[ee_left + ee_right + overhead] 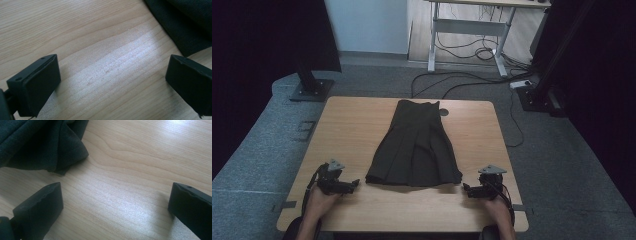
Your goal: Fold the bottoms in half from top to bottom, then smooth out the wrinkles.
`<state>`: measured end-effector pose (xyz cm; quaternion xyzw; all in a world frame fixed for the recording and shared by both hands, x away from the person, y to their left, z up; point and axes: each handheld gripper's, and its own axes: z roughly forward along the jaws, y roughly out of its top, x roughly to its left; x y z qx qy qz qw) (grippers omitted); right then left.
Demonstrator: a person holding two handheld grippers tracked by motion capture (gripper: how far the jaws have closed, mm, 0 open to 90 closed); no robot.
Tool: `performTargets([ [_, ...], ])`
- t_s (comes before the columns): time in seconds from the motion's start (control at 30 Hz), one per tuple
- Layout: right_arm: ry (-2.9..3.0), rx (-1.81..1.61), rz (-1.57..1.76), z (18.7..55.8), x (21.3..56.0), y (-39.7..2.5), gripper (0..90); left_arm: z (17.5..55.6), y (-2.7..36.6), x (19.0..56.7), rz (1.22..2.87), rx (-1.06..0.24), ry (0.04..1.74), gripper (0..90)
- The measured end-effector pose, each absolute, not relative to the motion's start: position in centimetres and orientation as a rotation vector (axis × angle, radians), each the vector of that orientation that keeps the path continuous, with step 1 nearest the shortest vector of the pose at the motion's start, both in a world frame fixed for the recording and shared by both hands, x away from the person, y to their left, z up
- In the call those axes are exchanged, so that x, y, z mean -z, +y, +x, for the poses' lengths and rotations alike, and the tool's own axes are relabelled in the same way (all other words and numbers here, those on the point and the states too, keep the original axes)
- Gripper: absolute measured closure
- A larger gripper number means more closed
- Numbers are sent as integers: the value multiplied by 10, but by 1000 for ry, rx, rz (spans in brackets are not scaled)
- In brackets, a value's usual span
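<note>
Your left gripper (pixel 354 183) and right gripper (pixel 465 188) both rest with jaws spread, empty. The black pleated fabric skirt (pixel 414 147) lies between them, long axis running away from you, a hem corner just inward of each.

A dark pleated skirt (pixel 414 147) lies flat on the wooden table (pixel 352 125), spread along the table's middle with its narrow waistband toward the far edge and its wide hem toward the near edge. The pleats fan out from waist to hem (the cloth looks black or very dark green). Its two hem corners (pixel 192 51) (pixel 58 170) rest on the wood, slightly rumpled.
</note>
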<state>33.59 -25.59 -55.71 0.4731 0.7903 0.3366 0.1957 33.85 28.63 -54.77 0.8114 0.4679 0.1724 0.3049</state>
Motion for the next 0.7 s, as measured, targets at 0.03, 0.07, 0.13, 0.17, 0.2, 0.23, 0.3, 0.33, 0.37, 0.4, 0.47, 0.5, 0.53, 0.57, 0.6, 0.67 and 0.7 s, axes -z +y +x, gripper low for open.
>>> performTargets([
  [0.03, 2214, -943, 1326, 336, 557, -256, 0, 339, 286, 548, 2148, -457, 1239, 0],
  [0.07, 2214, -943, 1327, 336, 557, -256, 0, 339, 286, 548, 2148, -457, 1240, 0],
  [0.13, 2213, -943, 1327, 336, 557, -256, 0, 338, 286, 548, 2147, -457, 1240, 0],
  [0.17, 2213, -943, 1327, 336, 557, -256, 0, 338, 286, 548, 2147, -457, 1241, 0],
  [0.2, 2213, -943, 1327, 336, 557, -256, 0, 339, 286, 548, 2146, -457, 1243, 0],
  [0.23, 2213, -942, 1327, 336, 557, -256, 0, 339, 286, 548, 2146, -458, 1243, 0],
  [0.3, 2212, -941, 1328, 336, 557, -255, 0, 339, 286, 548, 2146, -458, 1243, 0],
  [0.33, 2212, -941, 1328, 336, 557, -255, 0, 339, 286, 548, 2146, -458, 1243, 0],
  [0.37, 2214, -942, 1329, 336, 557, -256, 0, 339, 285, 548, 2143, -457, 1247, 0],
  [0.4, 2218, -936, 1333, 336, 556, -256, 0, 340, 285, 547, 2146, -454, 1253, 0],
  [0.47, 2225, -924, 1344, 337, 555, -255, 6, 343, 283, 545, 2148, -444, 1276, 0],
  [0.5, 2225, -924, 1344, 337, 555, -255, 6, 343, 283, 545, 2148, -444, 1276, 0],
  [0.53, 2243, -929, 1354, 337, 553, -255, 30, 346, 282, 543, 2141, -426, 1283, 2],
  [0.57, 2248, -940, 1356, 337, 552, -255, 44, 347, 281, 541, 2133, -424, 1280, 2],
  [0.6, 2252, -952, 1366, 338, 550, -255, 56, 348, 281, 539, 2124, -421, 1274, 3],
  [0.67, 2259, -962, 1372, 339, 546, -254, 60, 351, 279, 532, 2103, -423, 1257, 3],
  [0.7, 2258, -967, 1369, 340, 543, -253, 61, 353, 279, 529, 2091, -423, 1247, 6],
])
